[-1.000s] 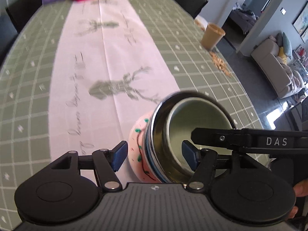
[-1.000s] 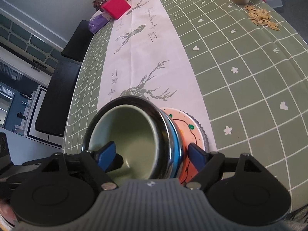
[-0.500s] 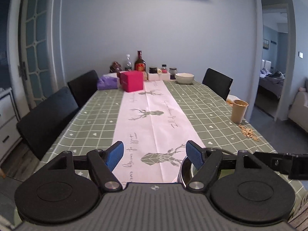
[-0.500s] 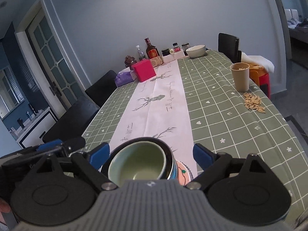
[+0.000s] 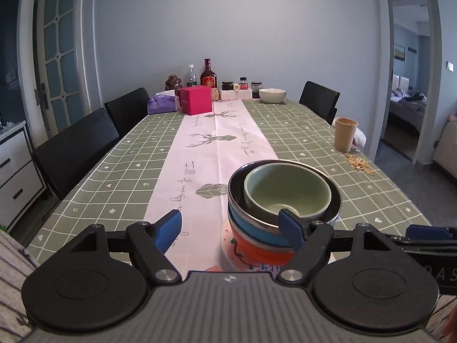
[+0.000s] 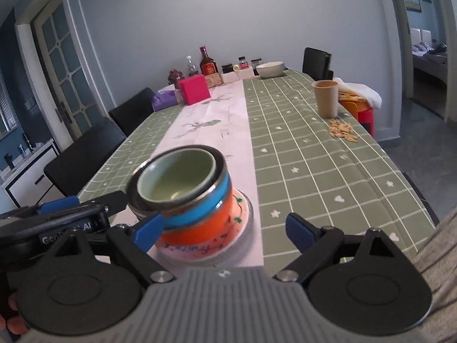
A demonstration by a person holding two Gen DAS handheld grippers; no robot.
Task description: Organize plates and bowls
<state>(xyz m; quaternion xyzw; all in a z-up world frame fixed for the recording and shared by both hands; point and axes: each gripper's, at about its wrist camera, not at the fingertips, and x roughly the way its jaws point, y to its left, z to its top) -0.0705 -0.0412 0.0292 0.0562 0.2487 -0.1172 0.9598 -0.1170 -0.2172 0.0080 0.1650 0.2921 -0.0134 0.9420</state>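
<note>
A stack of bowls stands on a white plate [image 6: 242,225] near the table's front edge. A green bowl [image 5: 285,191] sits in a steel bowl with a blue band [image 5: 251,223], on an orange bowl [image 5: 257,245]. The stack also shows in the right wrist view [image 6: 182,183]. My left gripper [image 5: 232,228] is open and empty, with its right finger in front of the stack's rim. My right gripper [image 6: 222,228] is open and empty, with the stack just beyond its left finger.
A tan cup [image 5: 345,133] and scattered seeds [image 5: 358,164] lie at the right edge. A pink box [image 5: 198,100], bottles, jars and a white bowl [image 5: 272,95] stand at the far end. Black chairs [image 5: 77,148] line the left side.
Both grippers have pulled back and up from the stack and levelled out. The bowls that lay between the fingers now stand free on the plate.
</note>
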